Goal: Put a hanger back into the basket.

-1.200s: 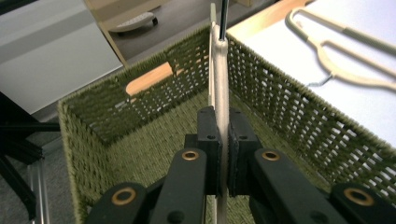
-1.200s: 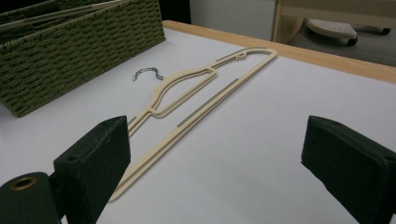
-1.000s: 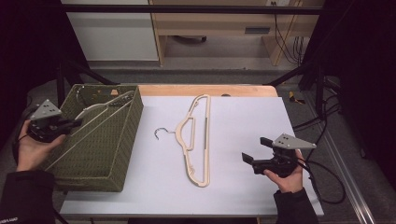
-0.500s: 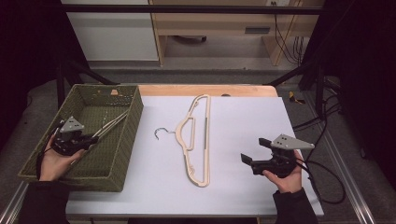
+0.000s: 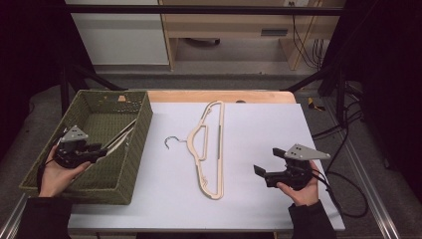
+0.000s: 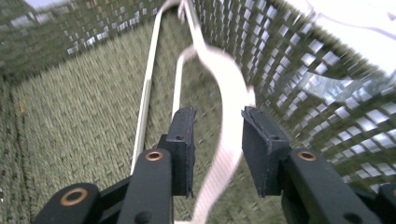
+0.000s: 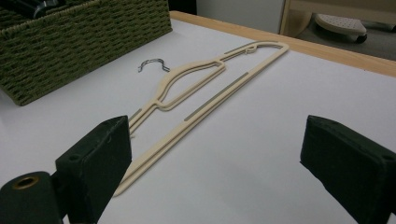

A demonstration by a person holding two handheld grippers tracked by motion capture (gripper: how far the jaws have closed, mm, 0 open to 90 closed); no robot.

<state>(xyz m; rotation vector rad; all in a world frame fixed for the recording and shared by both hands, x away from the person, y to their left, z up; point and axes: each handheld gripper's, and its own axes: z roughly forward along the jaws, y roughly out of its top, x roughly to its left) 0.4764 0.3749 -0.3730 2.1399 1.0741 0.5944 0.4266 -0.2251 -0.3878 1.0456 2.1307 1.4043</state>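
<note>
Jaws of the left tool (image 6: pixel 217 140) have just been parted around the cream plastic hanger (image 6: pixel 229 135) inside the green woven basket (image 5: pixel 137 144), unclamped; the right tool (image 5: pixel 263 174) is held wide apart.

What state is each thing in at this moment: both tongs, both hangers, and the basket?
Left tongs: jaws have just been opening, pads clear of the hanger strip between them.
Right tongs: open wide, holding nothing, above the table.
Hanger in basket: let go, leaning against the basket wall.
Hanger on table: lying flat, untouched.
Basket: upright on the table, holding one hanger.
</note>
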